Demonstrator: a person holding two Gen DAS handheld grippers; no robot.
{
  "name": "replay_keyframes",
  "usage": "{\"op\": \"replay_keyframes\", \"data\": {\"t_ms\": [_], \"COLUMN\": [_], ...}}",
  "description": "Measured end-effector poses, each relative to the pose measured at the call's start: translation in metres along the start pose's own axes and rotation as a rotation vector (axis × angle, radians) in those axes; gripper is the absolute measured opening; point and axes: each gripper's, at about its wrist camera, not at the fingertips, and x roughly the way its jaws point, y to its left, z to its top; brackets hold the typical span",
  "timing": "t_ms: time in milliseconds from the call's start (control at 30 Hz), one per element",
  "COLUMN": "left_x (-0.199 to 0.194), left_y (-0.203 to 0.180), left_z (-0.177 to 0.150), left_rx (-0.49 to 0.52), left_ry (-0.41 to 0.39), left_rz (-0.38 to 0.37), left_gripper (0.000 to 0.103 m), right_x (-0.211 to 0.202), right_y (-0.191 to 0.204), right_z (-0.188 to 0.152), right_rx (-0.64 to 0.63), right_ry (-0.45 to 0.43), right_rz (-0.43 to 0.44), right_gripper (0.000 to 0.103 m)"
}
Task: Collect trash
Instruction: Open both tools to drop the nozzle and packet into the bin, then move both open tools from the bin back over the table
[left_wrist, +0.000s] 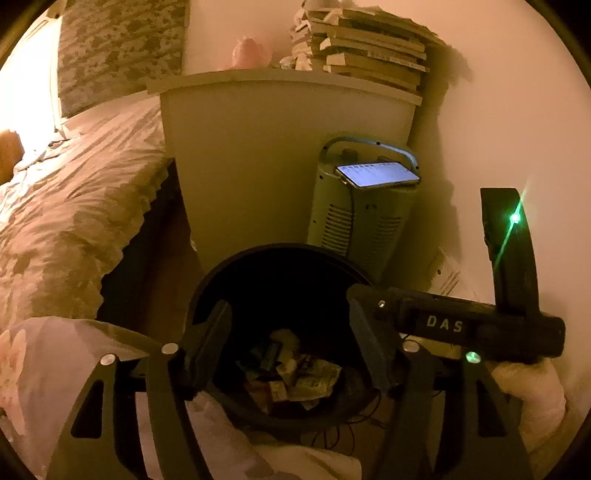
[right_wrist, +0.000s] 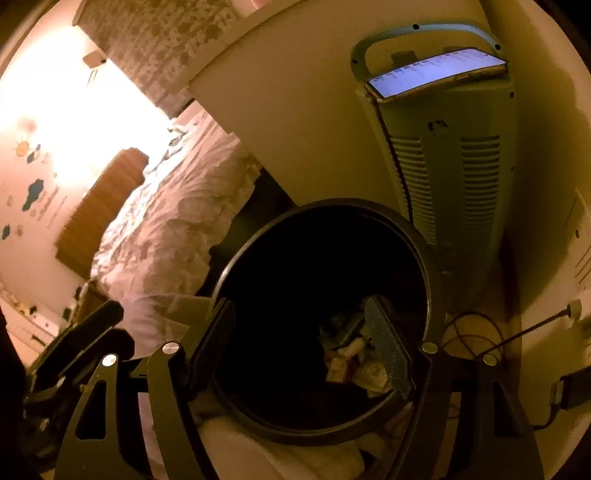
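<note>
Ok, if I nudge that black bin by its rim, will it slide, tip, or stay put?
The black bin is probably light: the trash covers only its bottom. A rim nudge would likely slide or tip it. The heater close behind might stop it going backward.

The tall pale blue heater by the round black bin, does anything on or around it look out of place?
Yes. A lit phone lies flat on top of the tall pale blue heater, under its handle, a precarious and possibly warm perch. Loose dark cables also tangle on the floor beside the round black bin.
</note>
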Motion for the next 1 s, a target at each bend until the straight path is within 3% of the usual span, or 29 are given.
{"op": "replay_keyframes", "data": {"t_ms": [300,500,733,1000], "left_x": [-0.038,-0.069,-0.115,-0.144], "left_y": [0.032,0.076,0.160,0.256], "left_z": [-0.011,-0.033,-0.077,-0.133], "left_rx": [-0.060,-0.147,-0.307,-0.476], "left_ry": [-0.048,-0.062,-0.074,-0.010], "left_rz": [0.055,0.114,0.237,0.410], "left_gripper": [0.074,0.074,0.074,0.074], "right_x": [-0.002,-0.001,0.011,0.026], "right_y": [0.036,0.081,0.151,0.233], "right_z": [-0.007,-0.019,-0.049,-0.106], "right_rx": [-0.071,-0.165,-0.328,-0.559], "right_ry": [0.008,0.031,0.107,0.265], "right_rz": [0.022,0.064,0.142,0.255], "right_gripper": [0.073,0.073,0.073,0.073]}}
